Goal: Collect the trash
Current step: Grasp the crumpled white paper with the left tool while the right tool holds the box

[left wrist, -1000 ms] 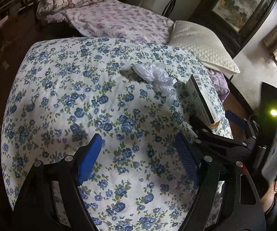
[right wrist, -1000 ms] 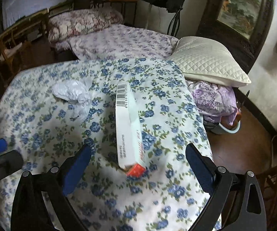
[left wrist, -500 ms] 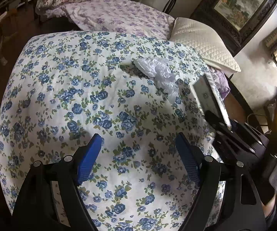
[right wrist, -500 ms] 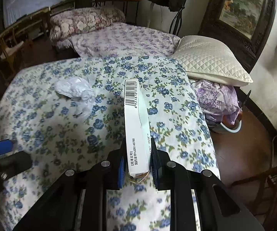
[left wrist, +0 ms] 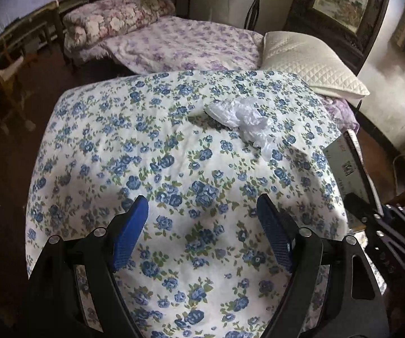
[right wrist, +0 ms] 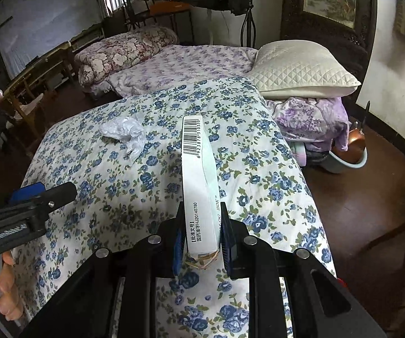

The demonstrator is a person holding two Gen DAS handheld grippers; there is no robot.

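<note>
A long white carton (right wrist: 198,180) with a barcode sticks out forward from my right gripper (right wrist: 201,239), whose blue pads are shut on its near end. It hangs just above the blue-flowered quilt (right wrist: 146,174). In the left wrist view the same carton (left wrist: 348,166) shows at the right edge, held by the right gripper (left wrist: 371,211). A crumpled white plastic bag (left wrist: 241,118) lies on the quilt (left wrist: 146,155) well ahead of my left gripper (left wrist: 202,225), which stands open over bare quilt. The bag (right wrist: 125,132) lies left of the carton.
A white quilted pillow (left wrist: 309,62) and a purple-flowered blanket (left wrist: 179,45) lie beyond the quilt. A basin with a copper pot (right wrist: 348,152) sits on the dark floor at the right. Wooden chairs (left wrist: 2,84) stand at the left. A person's fingers (right wrist: 8,295) show low at left.
My right gripper closed on the carton and lifted its near end off the quilt. The left gripper stayed open, its view tilting up a little toward the bag.
</note>
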